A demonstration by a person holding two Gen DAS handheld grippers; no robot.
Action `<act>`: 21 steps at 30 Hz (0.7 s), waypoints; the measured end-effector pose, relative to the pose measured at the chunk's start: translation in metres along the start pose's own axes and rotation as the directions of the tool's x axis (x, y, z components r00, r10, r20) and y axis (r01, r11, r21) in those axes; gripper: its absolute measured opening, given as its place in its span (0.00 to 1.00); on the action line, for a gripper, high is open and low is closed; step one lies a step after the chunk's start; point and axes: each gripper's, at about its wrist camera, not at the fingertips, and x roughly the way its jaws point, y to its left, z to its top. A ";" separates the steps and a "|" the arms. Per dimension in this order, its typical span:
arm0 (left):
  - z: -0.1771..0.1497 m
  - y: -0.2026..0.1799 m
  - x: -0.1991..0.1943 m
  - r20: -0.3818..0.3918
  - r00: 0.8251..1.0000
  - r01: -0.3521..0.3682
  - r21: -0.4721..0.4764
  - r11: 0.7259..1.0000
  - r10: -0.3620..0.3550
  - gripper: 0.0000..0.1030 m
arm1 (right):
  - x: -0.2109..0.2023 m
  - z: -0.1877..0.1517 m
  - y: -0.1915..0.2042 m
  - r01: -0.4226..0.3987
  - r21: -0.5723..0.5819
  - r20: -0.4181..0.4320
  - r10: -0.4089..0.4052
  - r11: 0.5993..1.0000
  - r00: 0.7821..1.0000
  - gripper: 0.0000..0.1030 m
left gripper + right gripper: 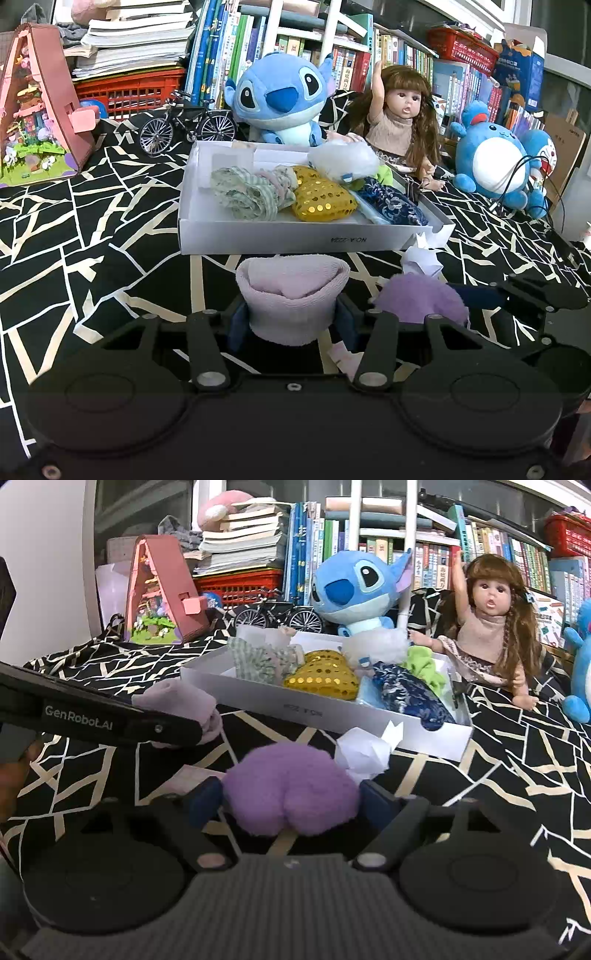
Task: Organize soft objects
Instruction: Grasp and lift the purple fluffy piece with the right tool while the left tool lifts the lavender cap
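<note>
My left gripper is shut on a pale pink rolled sock, its blue pads pressed to both sides, just before the white box. The same sock shows at the left of the right wrist view. My right gripper has its pads against both flanks of a purple fluffy pompom that rests on the black patterned cloth. The pompom lies right of the sock. The box holds a green striped cloth, a gold sequin pouch, a blue patterned pouch and white fluff.
Crumpled white paper lies by the box's near right corner. Behind the box sit a blue plush, a doll, a round blue plush, a model bicycle and a pink toy house. Bookshelves fill the back.
</note>
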 end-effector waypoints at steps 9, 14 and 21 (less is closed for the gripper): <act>0.001 0.002 0.001 -0.004 1.000 -0.018 -0.016 1.000 0.018 0.46 | 0.003 0.002 0.005 0.009 -0.005 -0.014 -0.009 1.000 1.000 0.74; 0.003 0.001 0.002 -0.002 1.000 -0.028 -0.018 0.999 0.028 0.46 | -0.002 0.003 0.008 0.021 -0.010 -0.004 -0.021 1.000 1.000 0.74; 0.005 0.001 0.003 0.004 1.000 -0.031 -0.021 0.999 0.031 0.46 | -0.007 0.006 0.009 0.028 -0.013 0.009 -0.028 1.000 1.000 0.74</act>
